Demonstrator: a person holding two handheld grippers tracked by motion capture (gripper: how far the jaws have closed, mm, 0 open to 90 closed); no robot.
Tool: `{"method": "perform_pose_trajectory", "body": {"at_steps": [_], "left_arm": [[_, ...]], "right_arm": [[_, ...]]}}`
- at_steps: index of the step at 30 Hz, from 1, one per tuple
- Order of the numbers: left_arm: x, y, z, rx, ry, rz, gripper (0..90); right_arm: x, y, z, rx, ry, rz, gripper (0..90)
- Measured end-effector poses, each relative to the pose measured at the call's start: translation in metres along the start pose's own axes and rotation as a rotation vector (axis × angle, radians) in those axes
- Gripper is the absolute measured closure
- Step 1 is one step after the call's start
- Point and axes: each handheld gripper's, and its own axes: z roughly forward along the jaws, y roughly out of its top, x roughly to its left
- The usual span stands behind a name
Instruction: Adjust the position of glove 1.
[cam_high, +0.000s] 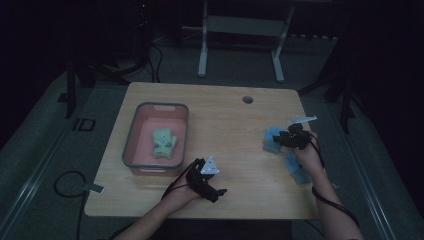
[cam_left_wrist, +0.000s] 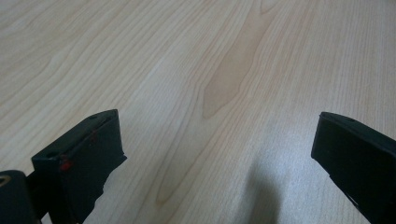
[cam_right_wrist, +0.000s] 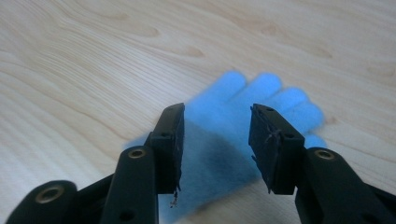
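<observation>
Your right gripper (cam_right_wrist: 215, 149) sits over the bright blue fuzzy knit glove (cam_right_wrist: 243, 121) lying flat on the pale wood-grain table (cam_high: 225, 130), near its right edge; the jaws are partly spread, straddling the palm of the glove, pads not pressing on the fabric yet, so nothing is held. In the high view the same right gripper (cam_high: 292, 137) is above that glove (cam_high: 271, 139), and a second light blue piece of cloth (cam_high: 296, 170) lies just beside your right wrist, probably the mate, too dim to tell. Your left gripper (cam_left_wrist: 215, 154) hovers over bare wood with jaws wide and nothing between them; in the high view that gripper (cam_high: 212, 189) is near the front edge, just right of the grey-rimmed pink plastic tub (cam_high: 131, 145), which holds a pale green knit glove (cam_high: 164, 142). The blue glove looks soft, light and floppy, will sag and fold once lifted, not fragile, pile gives decent friction. Pinch a bunch of fabric at the palm or cuff, push the jaws down so they gather cloth, avoid the finger tips since they slip out easily
</observation>
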Motion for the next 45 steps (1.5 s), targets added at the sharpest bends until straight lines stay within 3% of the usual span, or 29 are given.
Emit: {"method": "perform_pose_trajectory", "body": {"at_steps": [13, 15, 19, 21, 26, 30, 42, 45], "left_arm": [[0.001, -0.009, -0.001, -0.009, 0.03, -0.015, 2.4], [0.002, -0.009, -0.001, -0.011, 0.038, -0.018, 2.4], [0.004, -0.01, -0.002, -0.012, 0.049, -0.013, 2.4], [0.005, -0.01, -0.002, -0.018, 0.054, -0.015, 2.4], [0.004, -0.009, -0.002, -0.023, 0.051, 0.006, 2.4], [0.005, -0.009, -0.001, -0.029, 0.044, 0.012, 2.4], [0.006, -0.011, -0.001, -0.037, 0.061, 0.017, 2.4], [0.006, -0.011, -0.001, -0.039, 0.059, 0.015, 2.4]], "right_arm": [[-0.009, -0.005, 0.028, 0.076, -0.011, -0.01, 53.6], [-0.008, -0.005, 0.029, 0.078, -0.016, -0.024, 57.0], [-0.006, -0.004, 0.029, 0.087, -0.016, -0.018, 74.7], [-0.004, -0.002, 0.029, 0.098, -0.014, -0.017, 78.6], [-0.002, 0.0, 0.028, 0.109, -0.026, -0.006, 81.9], [0.001, 0.002, 0.023, 0.087, -0.002, 0.015, 82.5], [0.04, 0.023, -0.009, 0.0, 0.101, -0.061, 82.4], [0.058, 0.026, -0.018, -0.028, 0.134, -0.095, 82.4]]}}
